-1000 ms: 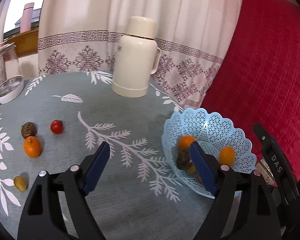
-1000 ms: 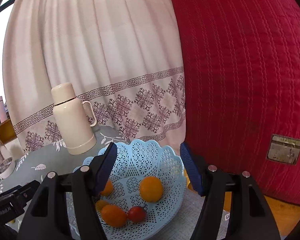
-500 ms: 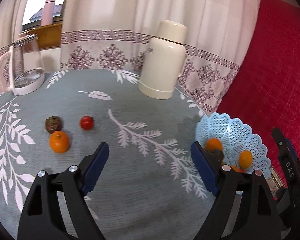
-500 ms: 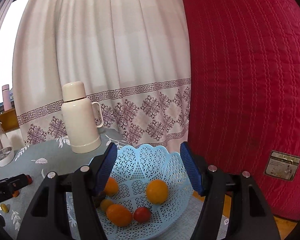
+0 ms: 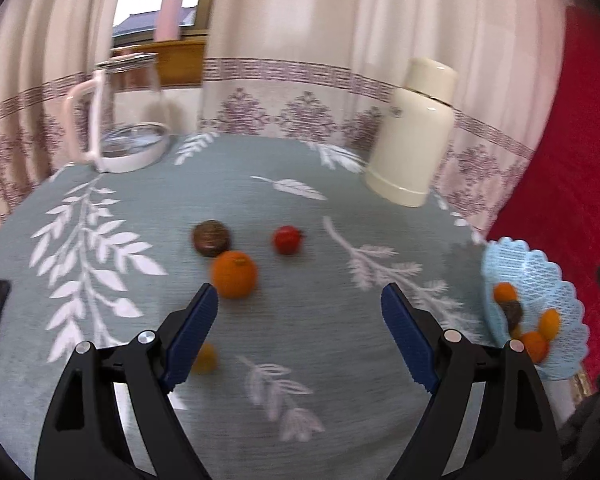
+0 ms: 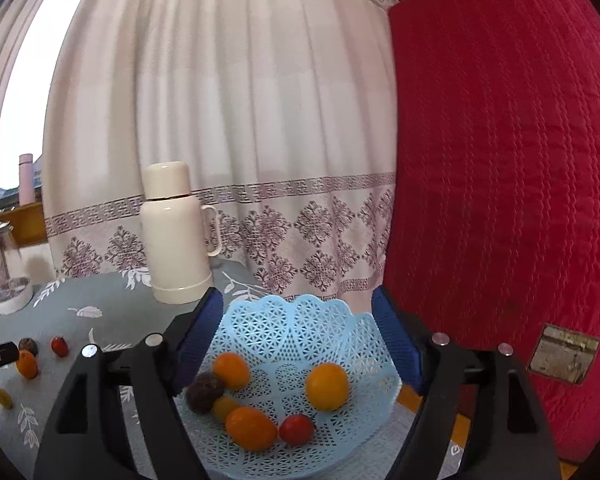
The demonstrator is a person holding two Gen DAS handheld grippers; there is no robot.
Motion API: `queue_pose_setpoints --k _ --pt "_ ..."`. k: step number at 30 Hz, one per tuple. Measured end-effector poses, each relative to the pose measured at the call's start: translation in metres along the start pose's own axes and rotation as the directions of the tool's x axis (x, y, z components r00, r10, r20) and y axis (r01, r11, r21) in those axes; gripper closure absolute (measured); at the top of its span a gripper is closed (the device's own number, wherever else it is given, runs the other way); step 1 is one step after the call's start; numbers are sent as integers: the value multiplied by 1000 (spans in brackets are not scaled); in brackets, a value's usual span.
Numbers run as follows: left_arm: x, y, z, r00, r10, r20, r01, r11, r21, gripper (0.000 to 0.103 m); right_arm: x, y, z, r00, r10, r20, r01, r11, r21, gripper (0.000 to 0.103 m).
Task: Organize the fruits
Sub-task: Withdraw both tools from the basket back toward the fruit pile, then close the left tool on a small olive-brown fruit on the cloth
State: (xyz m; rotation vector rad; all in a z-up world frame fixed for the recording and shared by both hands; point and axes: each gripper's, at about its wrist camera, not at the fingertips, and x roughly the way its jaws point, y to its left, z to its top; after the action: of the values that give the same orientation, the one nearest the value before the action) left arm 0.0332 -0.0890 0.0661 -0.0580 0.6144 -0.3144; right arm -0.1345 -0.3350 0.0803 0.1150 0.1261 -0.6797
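Observation:
On the grey leaf-print tablecloth (image 5: 300, 200) lie an orange (image 5: 234, 274), a brown passion fruit (image 5: 211, 237), a red tomato (image 5: 287, 239) and a small yellow fruit (image 5: 205, 358). My left gripper (image 5: 300, 316) is open and empty, hovering just in front of the orange. The light blue lattice basket (image 6: 320, 328) holds several fruits: oranges (image 6: 327, 386), a tomato (image 6: 296, 429), a passion fruit (image 6: 205, 392). It also shows at the right in the left wrist view (image 5: 540, 280). My right gripper (image 6: 298, 320) is open and empty above the basket.
A cream thermos (image 5: 414, 132) stands at the table's back right. A glass kettle (image 5: 120, 116) stands at the back left. A red quilted panel (image 6: 500, 160) rises to the right of the basket. Curtains hang behind the table.
My left gripper has swung left, away from the basket and toward the loose fruits on the cloth. My right gripper has stayed over the basket, tilting slightly.

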Motion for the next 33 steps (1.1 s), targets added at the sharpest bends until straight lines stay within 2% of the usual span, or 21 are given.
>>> queue_pose_setpoints --k 4,6,12,20,25,27,28,30,33 --pt "0 23 -4 999 49 -5 -49 998 -26 18 -5 16 -1 999 45 17 -43 997 -68 25" --pt "0 32 -7 998 65 -13 -66 997 -38 18 -7 25 -2 996 88 14 -86 990 -109 21" --pt "2 53 -21 993 109 -46 -111 992 -64 18 -4 49 -9 975 211 -68 -220 957 -188 19" --pt "12 50 -25 988 111 -106 -115 993 -35 19 -8 58 -12 966 244 -84 -257 939 -228 19" --pt "21 53 -26 983 104 -150 -112 993 -48 35 -6 61 -13 960 259 -107 -277 933 -231 19" --pt "24 55 -28 981 96 -171 -107 993 -56 48 -6 64 -13 957 267 -110 -286 928 -239 19" --pt "27 56 -28 979 91 -184 -104 993 -61 50 -5 65 -14 957 269 -111 -288 927 -241 19" --pt "30 57 -29 976 82 -200 -97 993 -65 65 -6 66 -14 956 271 -113 -292 924 -246 19" --pt "31 55 -30 975 77 -206 -90 994 -56 73 -5 65 -14 955 272 -117 -293 925 -243 18"
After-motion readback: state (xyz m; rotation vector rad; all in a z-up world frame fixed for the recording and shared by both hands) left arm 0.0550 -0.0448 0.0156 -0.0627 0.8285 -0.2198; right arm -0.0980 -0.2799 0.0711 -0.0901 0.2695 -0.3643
